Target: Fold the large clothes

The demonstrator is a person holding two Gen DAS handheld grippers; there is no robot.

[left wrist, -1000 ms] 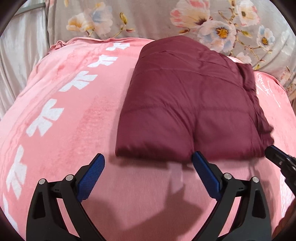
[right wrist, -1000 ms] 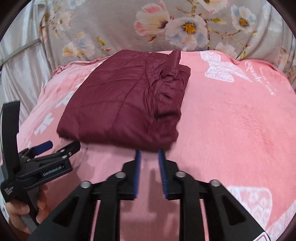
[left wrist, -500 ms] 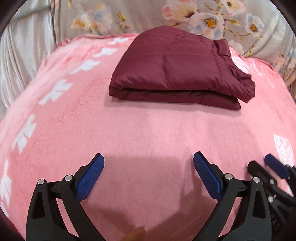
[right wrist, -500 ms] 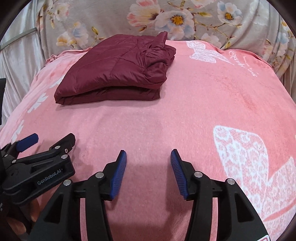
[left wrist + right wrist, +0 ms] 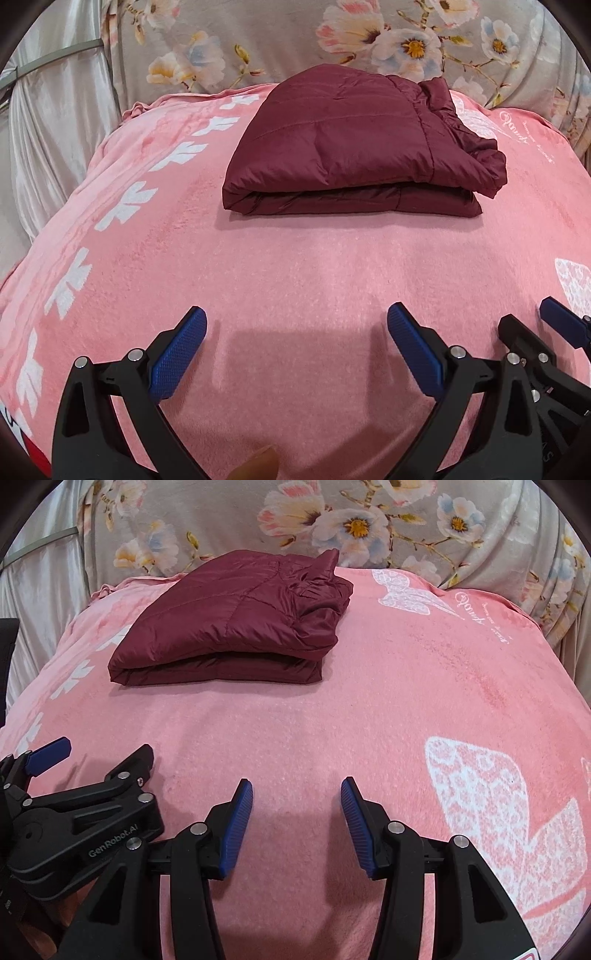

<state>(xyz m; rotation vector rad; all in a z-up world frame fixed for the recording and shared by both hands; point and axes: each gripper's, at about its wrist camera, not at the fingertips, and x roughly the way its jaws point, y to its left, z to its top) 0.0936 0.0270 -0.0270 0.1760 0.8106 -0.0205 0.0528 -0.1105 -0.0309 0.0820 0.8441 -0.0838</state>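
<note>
The folded maroon jacket (image 5: 354, 147) lies in a flat stack on the pink blanket (image 5: 295, 266) of the bed, toward its far edge, with the bunched part on the stack's right side. The blanket carries white butterfly prints and cursive script too small to read. The left tool (image 5: 297, 332) hangs low over the near part of the bed, fingers spread wide, holding nothing; its body reads "GenRobot.AI". The right tool (image 5: 296, 805), just beside it, is parted too, empty, well apart from the jacket. A floral fabric (image 5: 332, 520) hangs behind.

A maroon quilted jacket (image 5: 354, 147) lies folded into a neat layered rectangle at 12 o'clock on the pink blanket (image 5: 295, 266), collar bunched rightward.
</note>
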